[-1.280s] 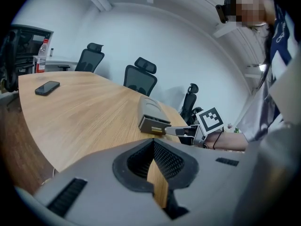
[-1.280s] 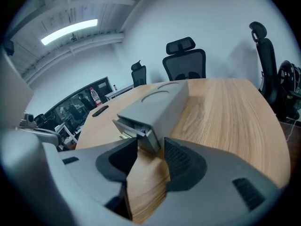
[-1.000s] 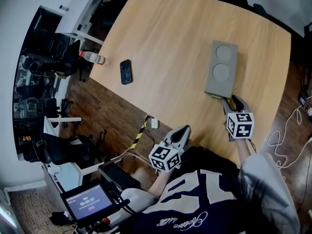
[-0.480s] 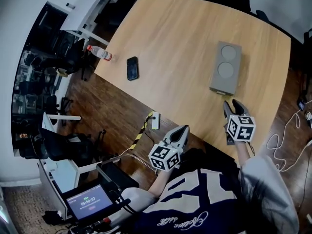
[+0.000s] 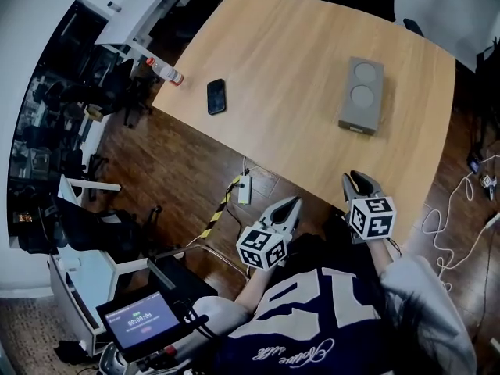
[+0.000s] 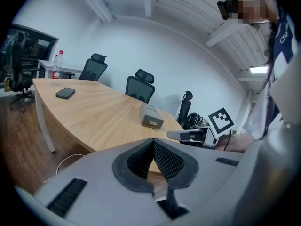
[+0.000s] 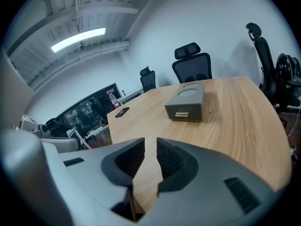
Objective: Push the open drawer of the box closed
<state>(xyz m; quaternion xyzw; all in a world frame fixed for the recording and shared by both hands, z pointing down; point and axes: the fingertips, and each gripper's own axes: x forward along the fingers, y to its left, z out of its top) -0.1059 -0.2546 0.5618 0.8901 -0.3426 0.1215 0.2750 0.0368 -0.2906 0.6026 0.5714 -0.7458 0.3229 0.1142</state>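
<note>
A grey box (image 5: 361,94) with two round dimples on top lies on the wooden table (image 5: 289,61). In the right gripper view the drawer front (image 7: 183,113) of the box (image 7: 187,101) sits flush with its body. My right gripper (image 5: 355,180) hangs over the table's near edge, well short of the box. Its jaws (image 7: 150,142) are closing, a narrow gap remains, and nothing is between them. My left gripper (image 5: 291,207) is off the table by the person's body, shut and empty (image 6: 154,142); the box (image 6: 151,117) shows far ahead of it.
A black phone (image 5: 216,96) and a bottle (image 5: 165,71) lie near the table's left edge. Office chairs (image 7: 193,62) stand at the far side. A power strip (image 5: 245,189) and cables (image 5: 445,233) are on the floor, and a small screen (image 5: 142,319) is at lower left.
My right gripper has pulled back from the box's front toward the person, and its jaws have narrowed. The left gripper has stayed where it was.
</note>
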